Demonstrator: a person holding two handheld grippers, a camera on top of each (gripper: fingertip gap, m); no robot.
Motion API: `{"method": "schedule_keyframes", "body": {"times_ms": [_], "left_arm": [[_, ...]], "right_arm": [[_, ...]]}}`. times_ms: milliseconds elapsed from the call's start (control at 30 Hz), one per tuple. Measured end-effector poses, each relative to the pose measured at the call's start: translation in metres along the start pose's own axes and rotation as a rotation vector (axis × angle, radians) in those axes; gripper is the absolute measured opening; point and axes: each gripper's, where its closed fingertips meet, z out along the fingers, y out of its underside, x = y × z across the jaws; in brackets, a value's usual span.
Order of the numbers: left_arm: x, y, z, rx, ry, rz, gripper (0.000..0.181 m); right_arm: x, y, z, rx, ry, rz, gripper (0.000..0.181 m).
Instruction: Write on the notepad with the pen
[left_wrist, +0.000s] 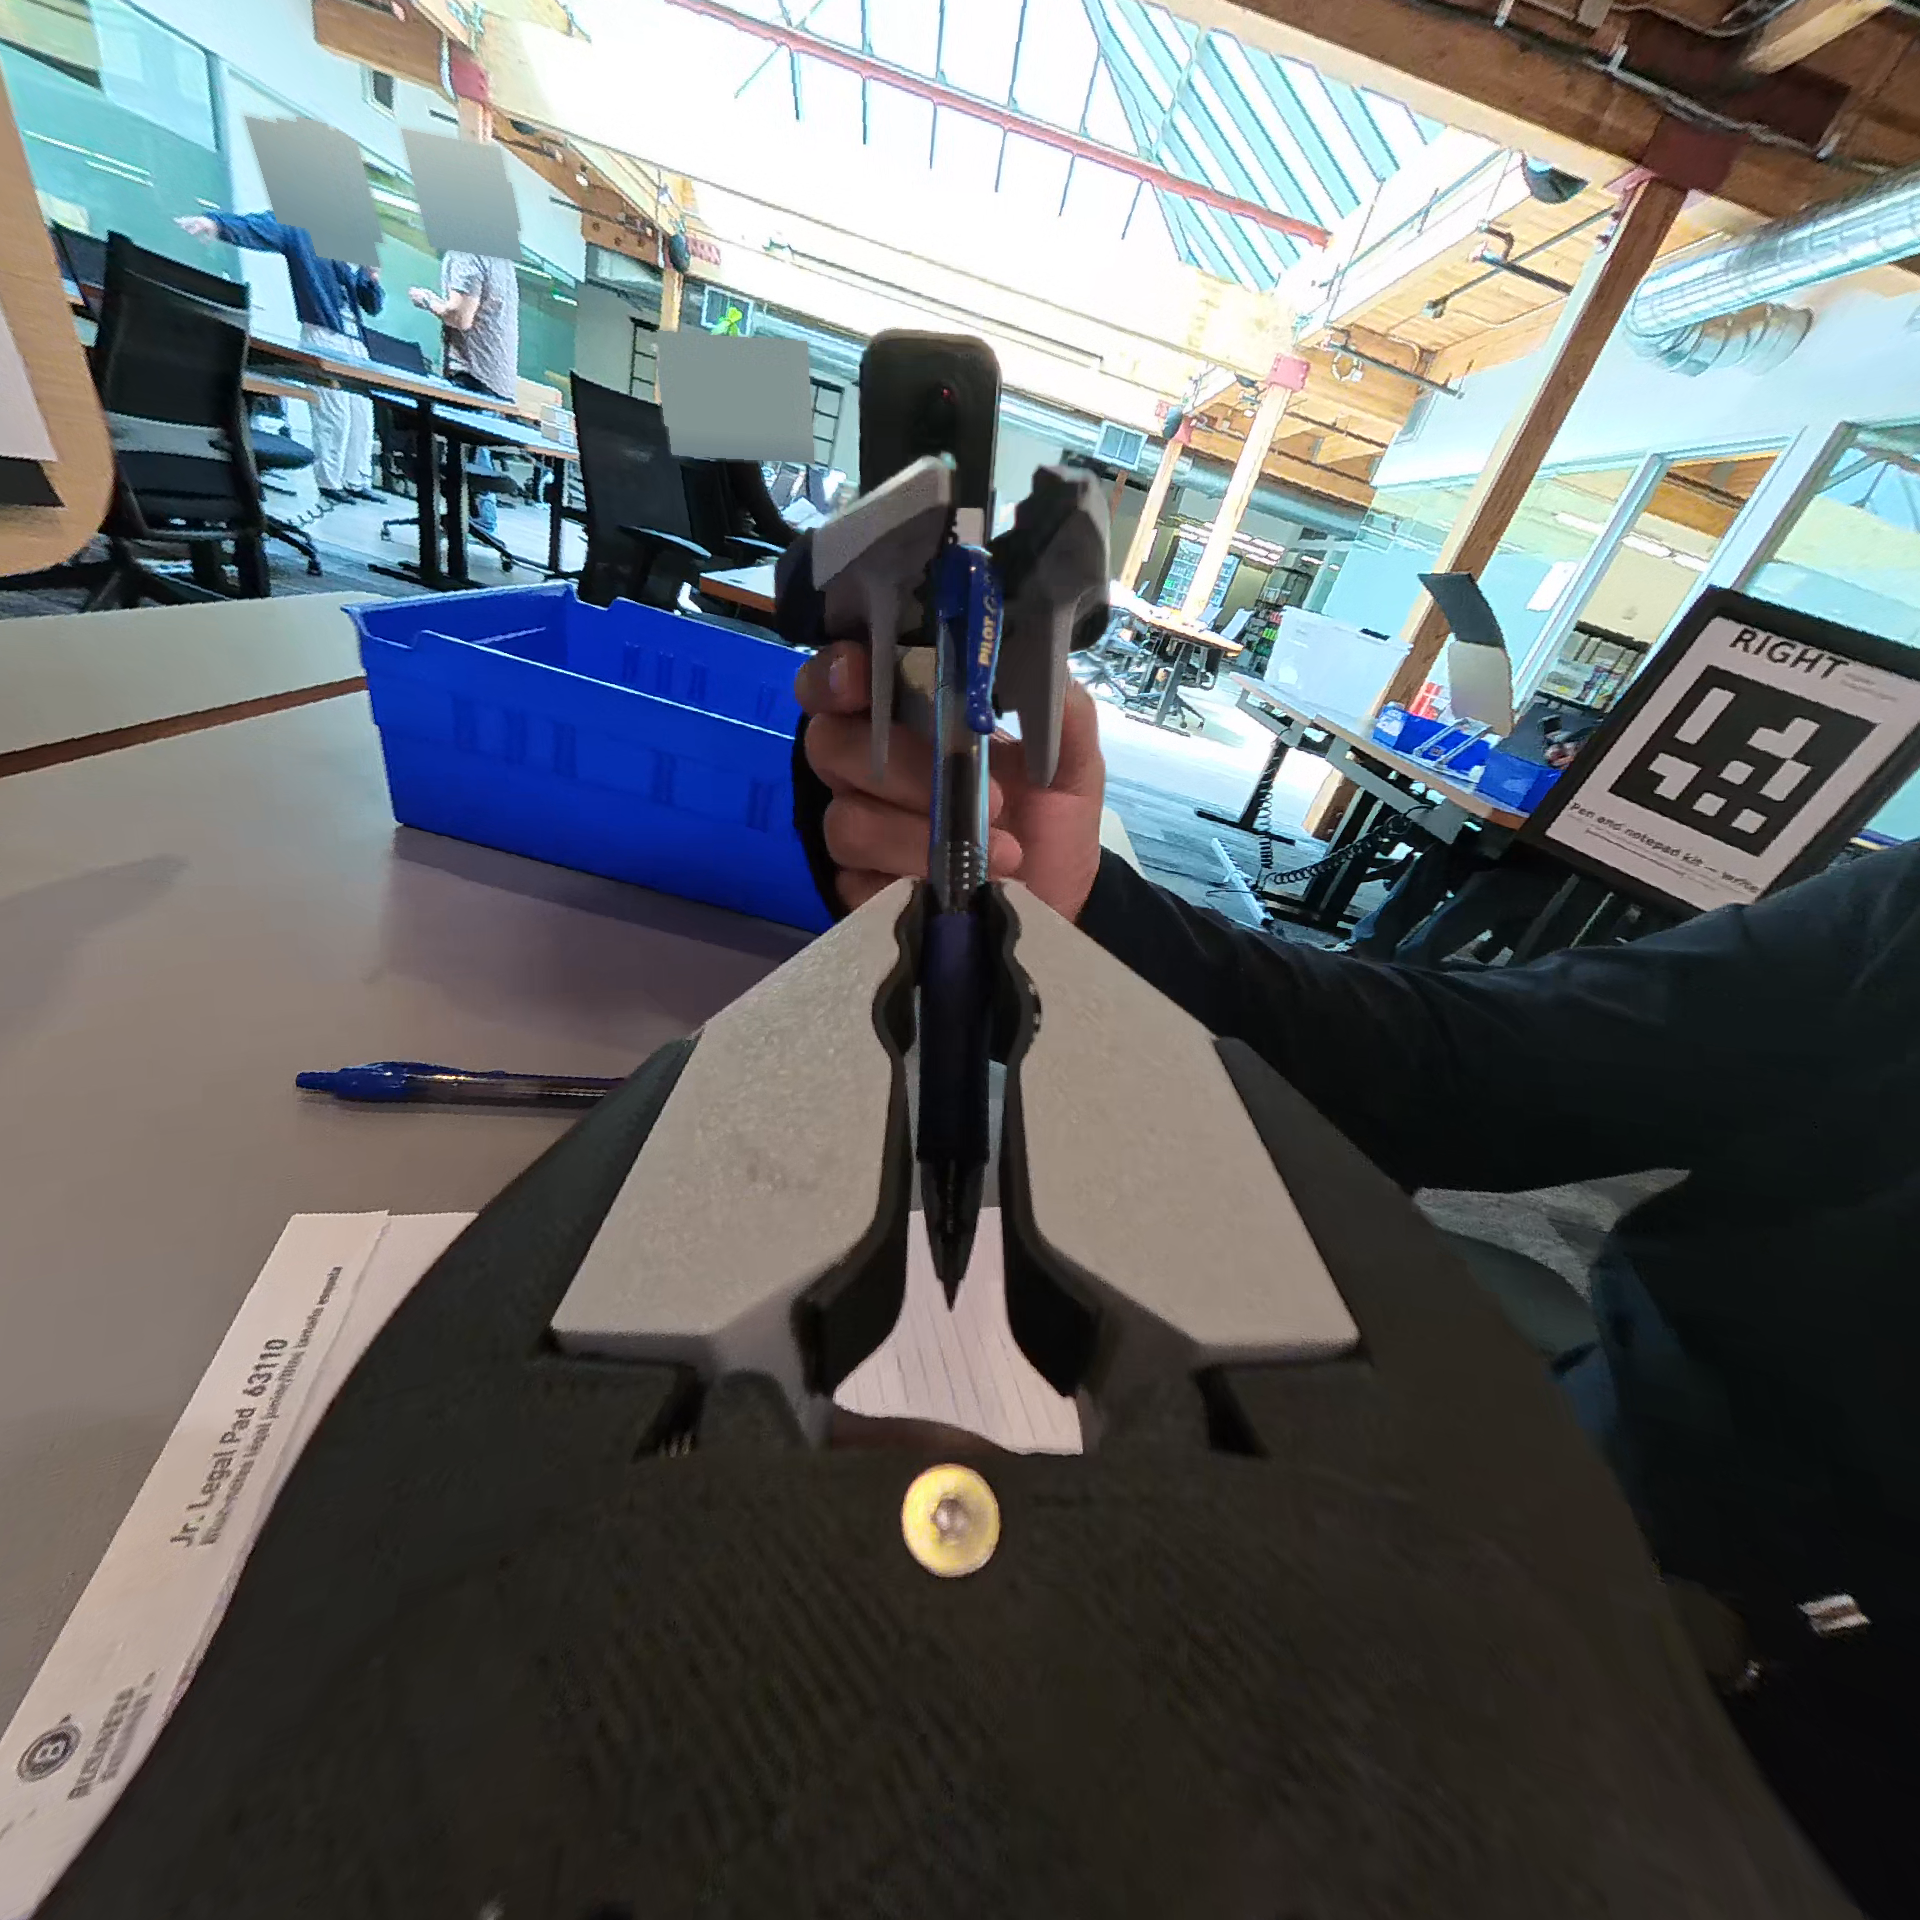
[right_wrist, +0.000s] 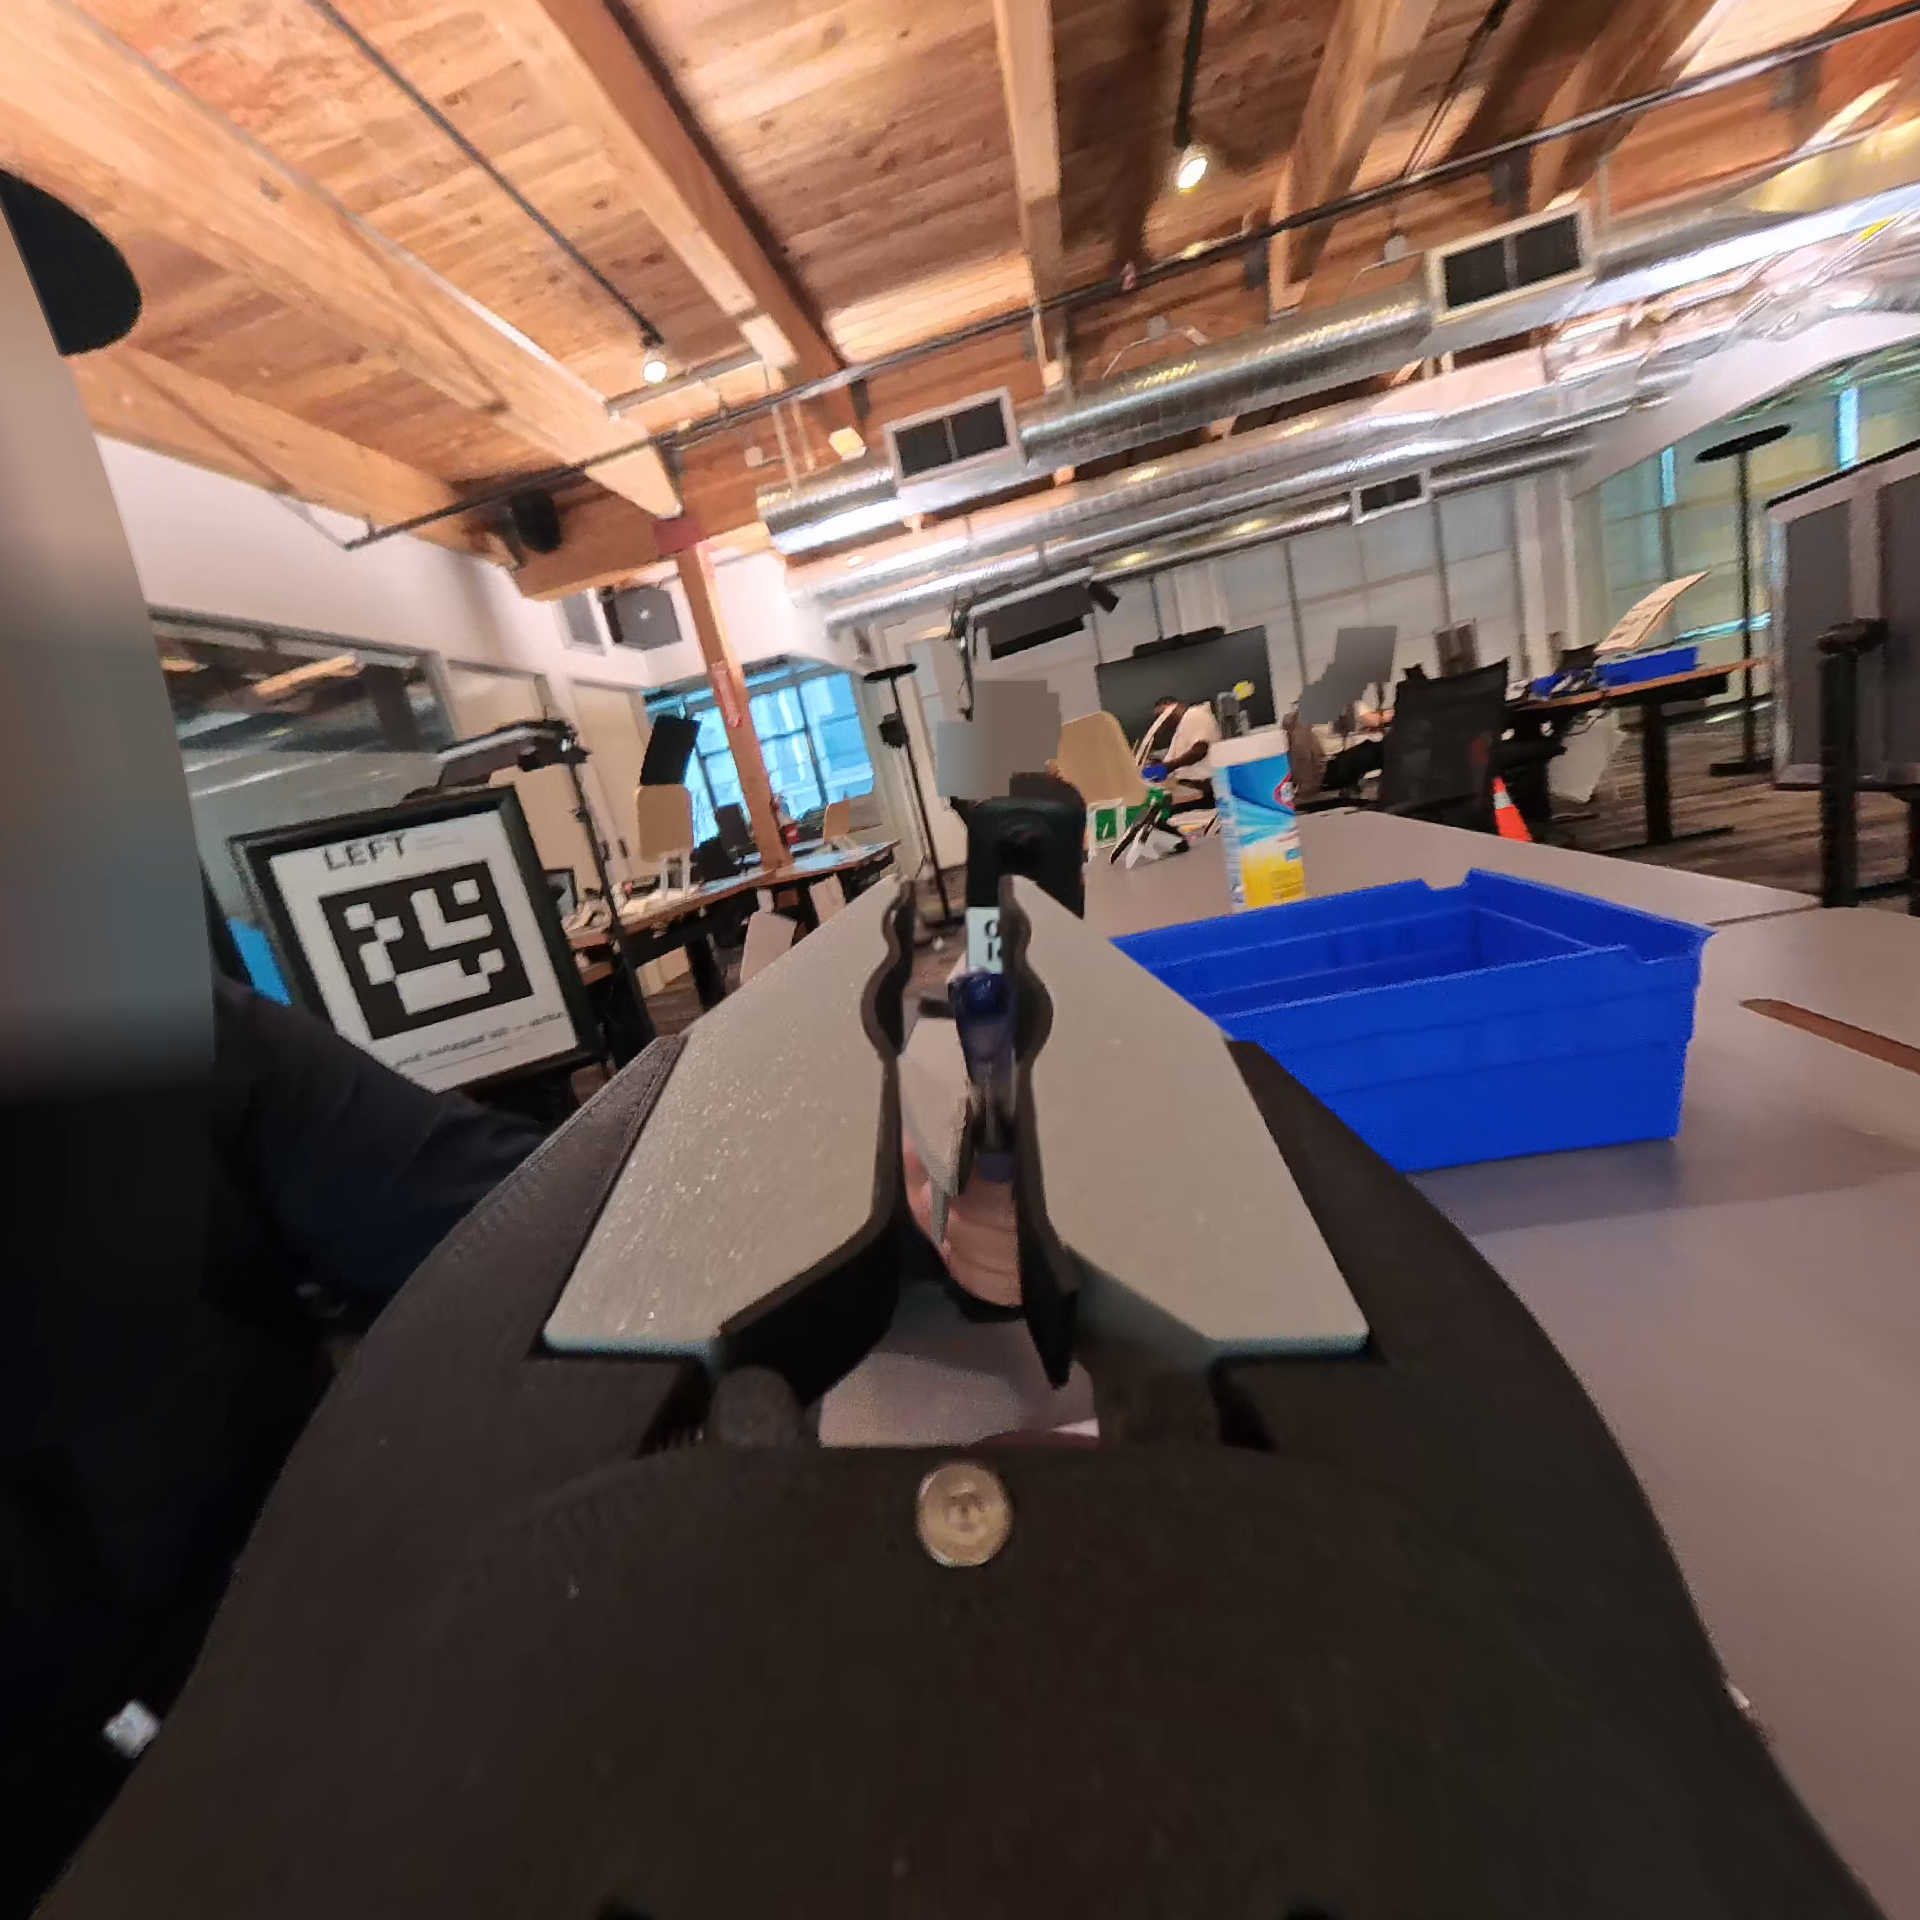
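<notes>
My left gripper (left_wrist: 958, 904) is shut on the dark grip section of a blue pen (left_wrist: 951, 1039). The pen's tip points back toward the camera, just above the lined page of the notepad (left_wrist: 956, 1382). The notepad's white header band (left_wrist: 208, 1507) shows at lower left. My right gripper (left_wrist: 964, 774) faces the left one, held in a hand. Its jaws stand narrowly apart around the pen's clip end without pinching it. In the right wrist view, the right gripper (right_wrist: 956, 914) shows the pen (right_wrist: 984, 1039) in the gap between its fingers.
A second blue pen (left_wrist: 457, 1084) lies on the grey table to the left. A blue bin (left_wrist: 582, 727) stands behind it, also in the right wrist view (right_wrist: 1455, 1018). A wipes canister (right_wrist: 1257, 821) stands beyond the bin. Framed marker boards (left_wrist: 1725, 758) (right_wrist: 416, 935) flank the table. One gripper's finger ends stand about 7 cm off the other's.
</notes>
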Motion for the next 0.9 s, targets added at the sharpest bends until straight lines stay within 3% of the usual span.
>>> {"method": "schedule_keyframes", "body": {"times_ms": [200,300,467,700,900], "left_arm": [[0.009,0.007,0.005,-0.038,0.043,-0.01,0.008],[0.012,0.008,0.008,-0.047,0.055,-0.011,0.008],[0.007,-0.001,0.006,0.01,0.044,-0.081,0.01],[0.001,0.003,0.003,-0.016,-0.014,-0.023,0.01],[0.004,0.001,0.0,-0.026,0.0,0.022,0.008]], "right_arm": [[-0.008,0.042,0.015,-0.231,-0.035,-0.048,0.015],[-0.007,0.056,0.024,-0.28,-0.02,-0.068,0.004],[-0.001,0.051,0.022,-0.277,0.045,-0.114,0.003],[0.003,0.029,0.011,-0.194,0.076,-0.114,0.003],[-0.001,0.041,0.006,-0.266,0.016,-0.069,0.004]]}}
